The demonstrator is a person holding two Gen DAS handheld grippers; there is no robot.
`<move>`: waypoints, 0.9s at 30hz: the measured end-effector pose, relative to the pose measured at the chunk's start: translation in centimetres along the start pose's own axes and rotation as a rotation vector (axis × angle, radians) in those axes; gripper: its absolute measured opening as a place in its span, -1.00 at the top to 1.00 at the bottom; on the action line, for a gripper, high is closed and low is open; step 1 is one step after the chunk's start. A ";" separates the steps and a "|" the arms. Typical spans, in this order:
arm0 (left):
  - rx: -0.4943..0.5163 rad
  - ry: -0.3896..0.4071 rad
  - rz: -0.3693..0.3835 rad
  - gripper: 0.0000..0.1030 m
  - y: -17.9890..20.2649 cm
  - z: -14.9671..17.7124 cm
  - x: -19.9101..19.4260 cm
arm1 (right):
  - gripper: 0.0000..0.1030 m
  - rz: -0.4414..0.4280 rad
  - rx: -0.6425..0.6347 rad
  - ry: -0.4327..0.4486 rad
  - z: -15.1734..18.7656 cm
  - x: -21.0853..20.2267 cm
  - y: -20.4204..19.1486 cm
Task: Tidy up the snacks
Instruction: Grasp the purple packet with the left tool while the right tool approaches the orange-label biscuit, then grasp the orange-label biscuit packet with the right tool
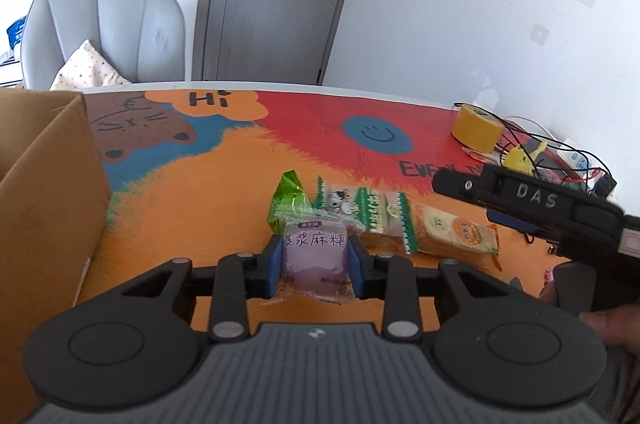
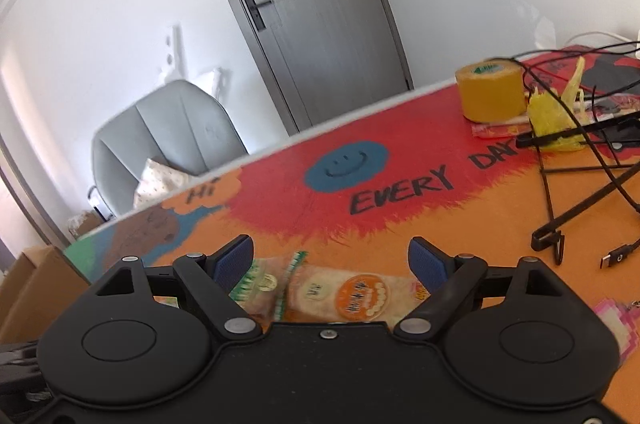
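Between the blue pads of our left gripper (image 1: 316,266) we clamp a pale purple mochi pouch (image 1: 314,260), its printed face up, long axis running away from us. Our right gripper (image 2: 331,260) gapes wide and empty above an orange-labelled cake packet (image 2: 352,294), lying crosswise on the colourful tabletop (image 2: 400,216).

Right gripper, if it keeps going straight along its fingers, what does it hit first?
Probably the orange-labelled snack packet, lying on the table mat between and just ahead of the open right gripper. Depth is unclear, so it may be the mat beyond it.
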State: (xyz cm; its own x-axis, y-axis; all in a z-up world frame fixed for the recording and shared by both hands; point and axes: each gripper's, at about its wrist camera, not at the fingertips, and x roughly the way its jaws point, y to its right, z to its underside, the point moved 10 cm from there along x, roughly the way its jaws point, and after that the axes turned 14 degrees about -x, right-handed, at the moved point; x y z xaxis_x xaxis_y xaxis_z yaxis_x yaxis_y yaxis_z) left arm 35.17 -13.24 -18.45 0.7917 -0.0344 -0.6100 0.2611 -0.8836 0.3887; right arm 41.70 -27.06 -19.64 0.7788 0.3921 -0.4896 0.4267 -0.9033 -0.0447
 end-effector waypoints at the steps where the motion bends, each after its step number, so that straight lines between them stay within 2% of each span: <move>1: -0.004 -0.001 -0.002 0.37 -0.2 -0.1 0.0 | -0.66 0.009 0.002 -0.016 0.3 0.2 0.2; 5: -0.018 -0.001 0.001 0.37 -0.6 -0.3 -0.2 | -0.66 0.003 0.002 -0.045 1.3 0.1 -0.3; 12: -0.041 -0.002 0.000 0.37 -1.5 -0.1 -0.6 | -0.65 0.000 -0.078 -0.111 3.3 -0.1 -2.6; 15: -0.044 -0.007 0.001 0.37 -1.6 0.1 -0.9 | -0.35 0.067 -0.153 -0.119 3.6 -0.2 -3.0; 17: -0.041 -0.007 0.004 0.37 -1.6 0.2 -1.2 | 0.29 0.135 -0.193 -0.135 3.7 -0.4 -2.7; 18: -0.040 -0.005 0.008 0.37 -1.6 0.2 -1.4 | 0.31 0.147 -0.194 -0.142 3.6 -0.6 -2.5; 21: -0.039 0.001 0.019 0.37 -1.4 0.2 -2.1 | 0.31 0.111 -0.126 -0.149 3.6 -1.3 -2.1; 27: -0.040 0.020 0.048 0.37 -1.5 -0.2 -3.9 | 0.31 0.118 -0.111 -0.120 3.5 -3.4 -3.0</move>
State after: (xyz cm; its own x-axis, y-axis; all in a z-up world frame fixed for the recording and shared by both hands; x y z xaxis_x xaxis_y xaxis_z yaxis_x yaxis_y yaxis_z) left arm 31.81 -11.67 -16.52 0.8147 -0.0665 -0.5760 0.2442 -0.8617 0.4448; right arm 36.21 -26.30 -20.87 0.7687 0.2554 -0.5863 0.3891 -0.9144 0.1118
